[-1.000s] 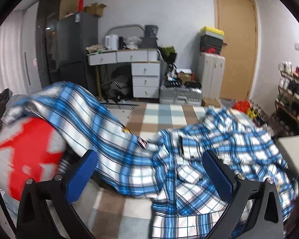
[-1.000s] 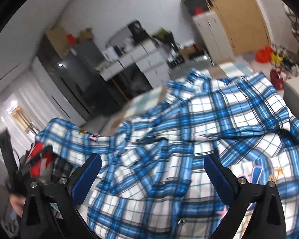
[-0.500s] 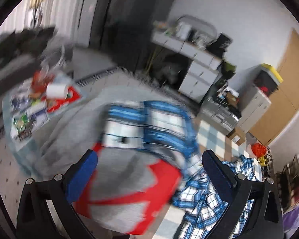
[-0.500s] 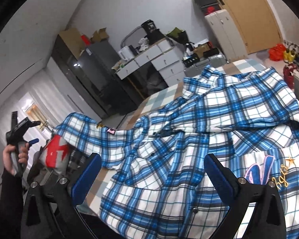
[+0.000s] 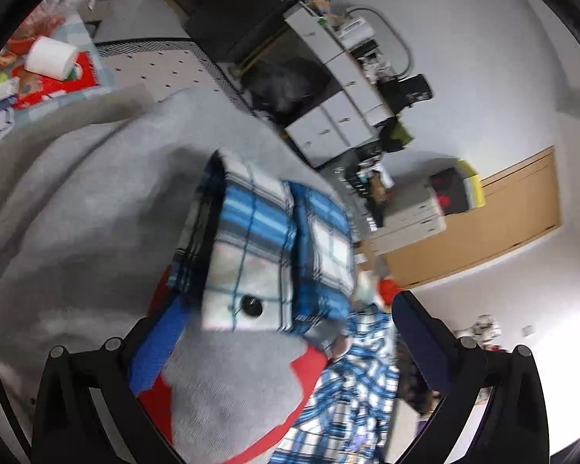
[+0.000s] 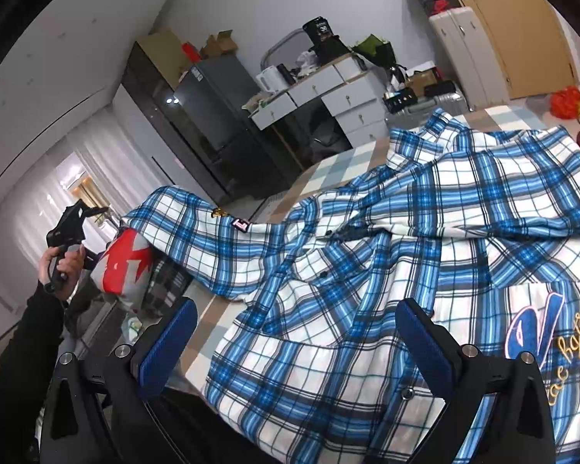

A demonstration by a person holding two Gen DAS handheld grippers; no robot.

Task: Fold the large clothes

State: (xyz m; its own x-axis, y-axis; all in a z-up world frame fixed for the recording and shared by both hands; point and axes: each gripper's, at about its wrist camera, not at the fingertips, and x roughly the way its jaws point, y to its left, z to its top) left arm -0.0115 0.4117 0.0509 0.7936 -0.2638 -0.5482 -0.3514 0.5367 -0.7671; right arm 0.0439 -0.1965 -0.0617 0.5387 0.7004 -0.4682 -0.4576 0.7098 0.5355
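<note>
While shirt point(image 6: 425, 255) lay spread over checked table point(image 6: 328, 170), one sleeve point(image 6: 197, 232) trailed off table's left edge onto red-grey cushion point(image 6: 123, 266). Risk: sleeve snagging on cushion, dragging shirt askew when pulled back. Left gripper point(image 5: 290, 348) released, empty, raised left of table above cuff point(image 5: 266, 247). Right gripper point(image 6: 294, 340) released, empty, hovering at table's near edge. Since a second earlier: left gripper swung away from shirt, tilted down at cuff; right barely shifted.

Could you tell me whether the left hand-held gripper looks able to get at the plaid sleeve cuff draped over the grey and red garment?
Probably yes: the cuff lies on top, uncovered, just ahead of the open left hand-held gripper.
</note>
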